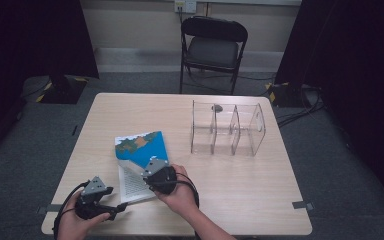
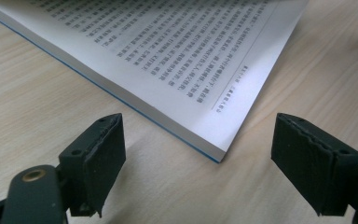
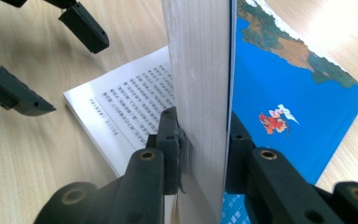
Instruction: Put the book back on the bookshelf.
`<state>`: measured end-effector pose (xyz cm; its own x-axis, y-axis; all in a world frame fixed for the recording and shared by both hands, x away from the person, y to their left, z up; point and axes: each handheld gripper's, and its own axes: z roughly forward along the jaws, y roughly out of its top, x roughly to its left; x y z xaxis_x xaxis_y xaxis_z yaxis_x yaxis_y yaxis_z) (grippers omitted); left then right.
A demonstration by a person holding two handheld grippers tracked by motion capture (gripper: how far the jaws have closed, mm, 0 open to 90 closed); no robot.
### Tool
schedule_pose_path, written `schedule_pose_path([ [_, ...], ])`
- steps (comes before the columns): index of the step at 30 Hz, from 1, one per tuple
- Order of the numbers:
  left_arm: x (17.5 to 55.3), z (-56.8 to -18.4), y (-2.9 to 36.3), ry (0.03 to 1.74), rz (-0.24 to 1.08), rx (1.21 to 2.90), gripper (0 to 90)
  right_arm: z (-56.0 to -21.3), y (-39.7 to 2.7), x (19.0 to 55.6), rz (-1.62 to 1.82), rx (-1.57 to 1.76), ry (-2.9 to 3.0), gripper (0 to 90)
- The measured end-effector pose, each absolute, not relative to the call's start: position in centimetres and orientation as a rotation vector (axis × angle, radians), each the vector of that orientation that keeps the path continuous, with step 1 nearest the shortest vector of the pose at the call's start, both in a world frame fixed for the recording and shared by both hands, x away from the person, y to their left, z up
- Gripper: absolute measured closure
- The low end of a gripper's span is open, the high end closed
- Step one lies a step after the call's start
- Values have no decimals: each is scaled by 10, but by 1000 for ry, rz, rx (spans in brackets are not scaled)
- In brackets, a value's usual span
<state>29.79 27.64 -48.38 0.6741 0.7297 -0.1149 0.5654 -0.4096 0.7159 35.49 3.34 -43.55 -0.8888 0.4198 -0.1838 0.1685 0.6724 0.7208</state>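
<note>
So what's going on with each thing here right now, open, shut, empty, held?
Book: lying on the table, partly open, cover and a thick block of pages lifted.
Right gripper: shut on the lifted pages and cover.
Left gripper: open, holding nothing, jaws either side of the book's lower corner.
Clear divided organizer: upright; compartments look empty.
Folding chair: unfolded, unoccupied.

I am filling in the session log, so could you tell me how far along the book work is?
Done: the book lies open on the table. In hand: the right hand-held gripper is shut on a lifted block of pages and the cover. Left: the left hand-held gripper, open, waits at the page corner; the clear organizer looks empty.
</note>
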Motion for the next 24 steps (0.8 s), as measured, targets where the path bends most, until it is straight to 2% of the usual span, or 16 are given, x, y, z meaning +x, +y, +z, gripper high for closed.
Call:
schedule_pose_path([
  [10, 297, -489, 273, 990, 252, 2146, 176, -421, 36, 361, 1039, 509, 2578, 744],
  [24, 297, -494, 262, 990, 293, 2159, 155, -408, 37, 368, 1056, 561, 2591, 746],
])
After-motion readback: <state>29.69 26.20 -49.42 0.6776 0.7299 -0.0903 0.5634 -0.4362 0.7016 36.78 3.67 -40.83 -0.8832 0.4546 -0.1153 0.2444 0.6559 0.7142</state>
